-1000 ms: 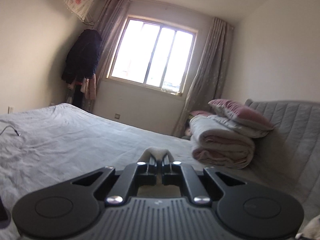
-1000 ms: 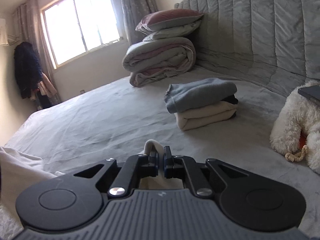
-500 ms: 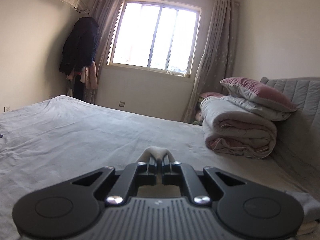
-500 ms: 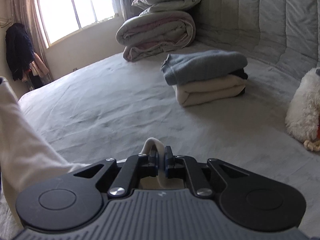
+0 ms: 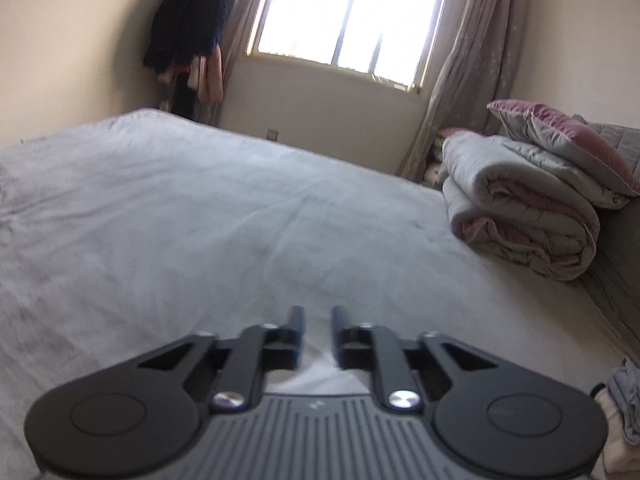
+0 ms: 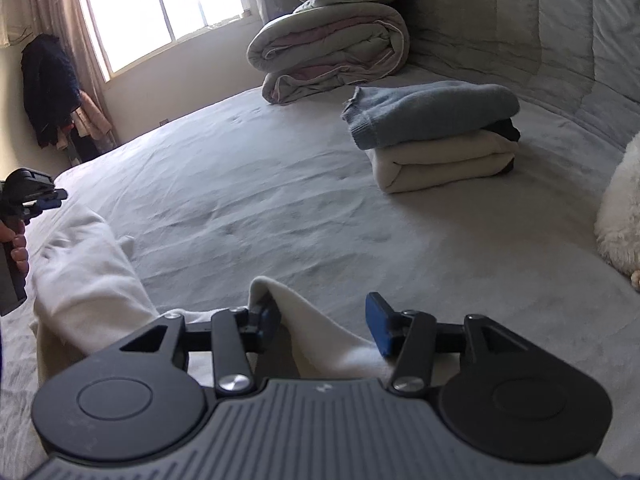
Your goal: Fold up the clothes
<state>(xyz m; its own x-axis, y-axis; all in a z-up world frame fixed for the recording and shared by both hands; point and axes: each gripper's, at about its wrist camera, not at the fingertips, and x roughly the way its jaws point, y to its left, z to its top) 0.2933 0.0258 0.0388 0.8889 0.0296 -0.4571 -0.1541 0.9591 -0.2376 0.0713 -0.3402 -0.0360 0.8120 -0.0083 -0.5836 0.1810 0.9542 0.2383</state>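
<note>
A white garment lies on the grey bed at the lower left of the right wrist view. A fold of it drapes between the open fingers of my right gripper, loose against the left finger. My left gripper is open and empty just above the bed sheet; a bit of white cloth shows under its fingers. It also shows at the left edge of the right wrist view, above the garment's far end.
A stack of folded clothes, blue on cream, sits on the bed to the right. A rolled quilt with pillows lies by the headboard. A white plush toy is at the right edge. A window is behind.
Both grippers have opened and let go of the white garment they were pinching. Both have dropped low over the bed, and the garment now lies on the sheet.
</note>
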